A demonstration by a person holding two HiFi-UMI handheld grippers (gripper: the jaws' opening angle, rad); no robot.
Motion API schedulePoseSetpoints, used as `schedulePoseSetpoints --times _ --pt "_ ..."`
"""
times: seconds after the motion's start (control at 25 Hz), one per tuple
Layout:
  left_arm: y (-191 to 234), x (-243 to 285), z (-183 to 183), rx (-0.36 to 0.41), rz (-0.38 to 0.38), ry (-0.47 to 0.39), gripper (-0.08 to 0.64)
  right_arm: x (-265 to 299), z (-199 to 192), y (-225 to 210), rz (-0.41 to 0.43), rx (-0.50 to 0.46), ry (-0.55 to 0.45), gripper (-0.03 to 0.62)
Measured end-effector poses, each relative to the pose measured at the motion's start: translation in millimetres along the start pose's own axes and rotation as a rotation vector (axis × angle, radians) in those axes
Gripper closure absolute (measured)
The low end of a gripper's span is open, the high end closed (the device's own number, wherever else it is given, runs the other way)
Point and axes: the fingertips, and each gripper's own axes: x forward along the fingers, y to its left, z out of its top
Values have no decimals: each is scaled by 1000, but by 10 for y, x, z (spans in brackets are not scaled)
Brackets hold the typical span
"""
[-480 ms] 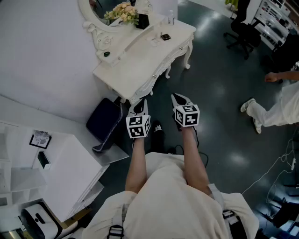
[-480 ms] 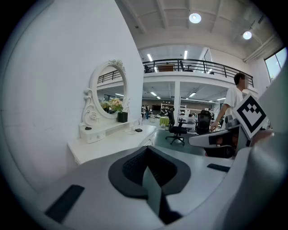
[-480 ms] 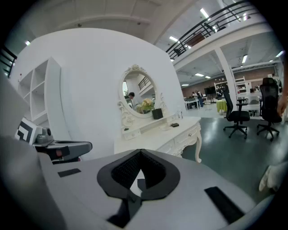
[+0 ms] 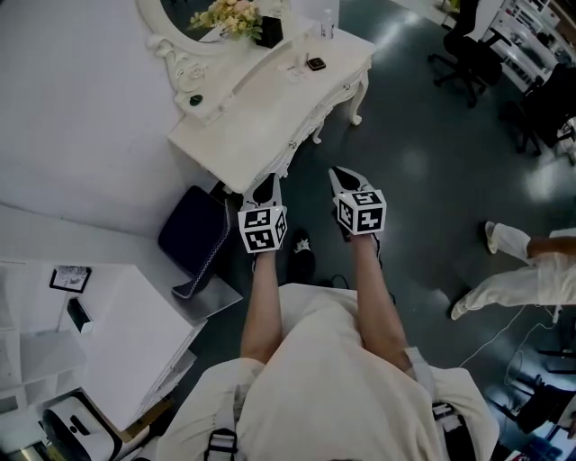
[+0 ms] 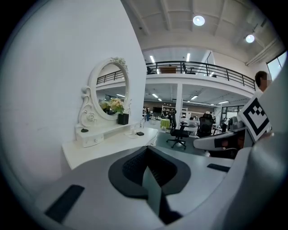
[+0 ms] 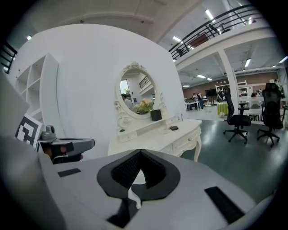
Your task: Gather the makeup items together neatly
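At the top centre of the head view, dressing table (image 4: pixel 261 112): white with carved legs, against the white wall, an oval mirror (image 4: pixel 175 13) at its back
Makeup items: a small dark compact (image 4: pixel 315 64) lies toward the tabletop's upper right end; a clear bottle (image 4: pixel 328 27) stands beyond it near the top edge of the frame; a small dark round piece (image 4: pixel 195 99) sits on the raised drawer shelf at the left, well apart from the other two
Flowers (image 4: pixel 229 15): pale bouquet in front of the mirror, a black pot (image 4: pixel 269 31) just beside it
Left gripper (image 4: pixel 265 191): centre of the frame, just short of the table's near end, tipped slightly down, claw pressed together with nothing in it
Right gripper (image 4: pixel 343 183): just right of the left one, over the dark floor, claw fully closed and empty
Dark cushioned object (image 4: pixel 196 239): on the floor left of the grippers, stool or bag unclear
Office chair (image 4: pixel 463 54): black, upper right
Second person (image 4: pixel 513 279): light clothing, right edge of the frame
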Motion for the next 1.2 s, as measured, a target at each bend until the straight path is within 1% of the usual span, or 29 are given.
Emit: schedulePoseSetpoints --times 0.2,0.36,0.6,0.8,0.96,1.2 --pt "111 390 133 -3 -10 -6 548 284 185 -198 10 20 -23 554" --pt "217 715 235 -14 -16 -9 548 559 283 -330 17 16 -13 554" --pt "400 1213 506 -24 -23 -17 548 954 577 -512 20 6 -4 554" --pt "535 1614 629 -39 -40 -15 548 1241 707 -711 0 13 10 554" --pt "628 1900 756 -43 -63 -22 548 1452 858 -849 -19 19 1 554" --pt "780 2272 912 -29 -96 -28 548 1774 1041 -977 -41 26 -14 554"
